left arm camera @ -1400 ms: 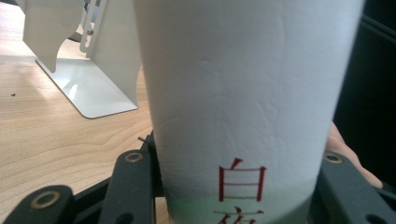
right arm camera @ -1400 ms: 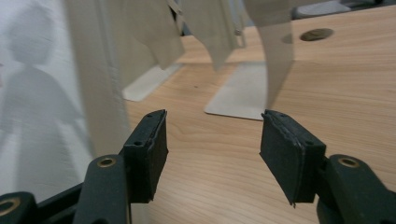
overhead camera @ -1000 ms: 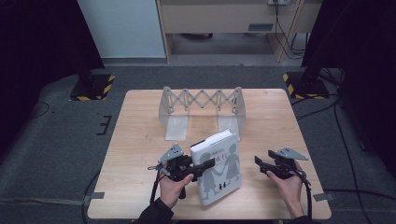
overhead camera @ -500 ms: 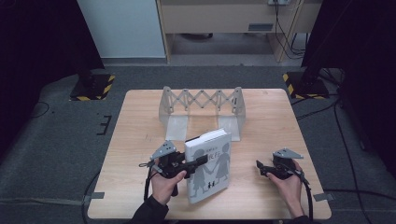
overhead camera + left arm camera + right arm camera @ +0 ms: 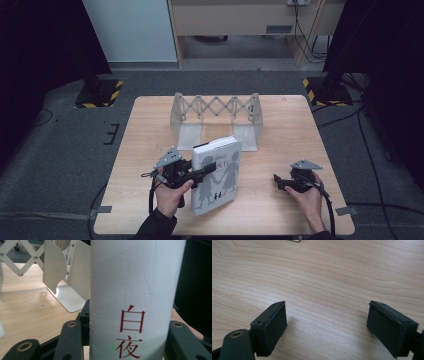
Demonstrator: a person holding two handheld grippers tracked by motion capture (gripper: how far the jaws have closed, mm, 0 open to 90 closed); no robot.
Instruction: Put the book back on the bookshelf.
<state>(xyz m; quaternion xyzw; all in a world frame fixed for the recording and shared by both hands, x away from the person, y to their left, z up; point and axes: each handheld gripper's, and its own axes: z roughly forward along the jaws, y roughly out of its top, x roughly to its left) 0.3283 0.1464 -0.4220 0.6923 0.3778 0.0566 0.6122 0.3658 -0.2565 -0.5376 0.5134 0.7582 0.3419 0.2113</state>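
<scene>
— Left side, what's the status?

— My left gripper [image 5: 202, 172] is clamping the white book [image 5: 217, 172] by its spine; the book is standing tilted between my jaws, red characters facing the left gripper view. The folding rack [image 5: 216, 107] is sitting just beyond it.

— And the right?

— My right gripper [image 5: 327, 326] is resting well to the right of the book, over bare table [image 5: 280, 125]. Its jaws have just been opening; nothing is sitting between them.

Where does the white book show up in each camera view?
High view: book lower centre, clamped by the left gripper.
Left gripper view: spine centre, between the jaws.
Right gripper view: not in it.
Shared landmark: the white bookstand behind the book.
</scene>
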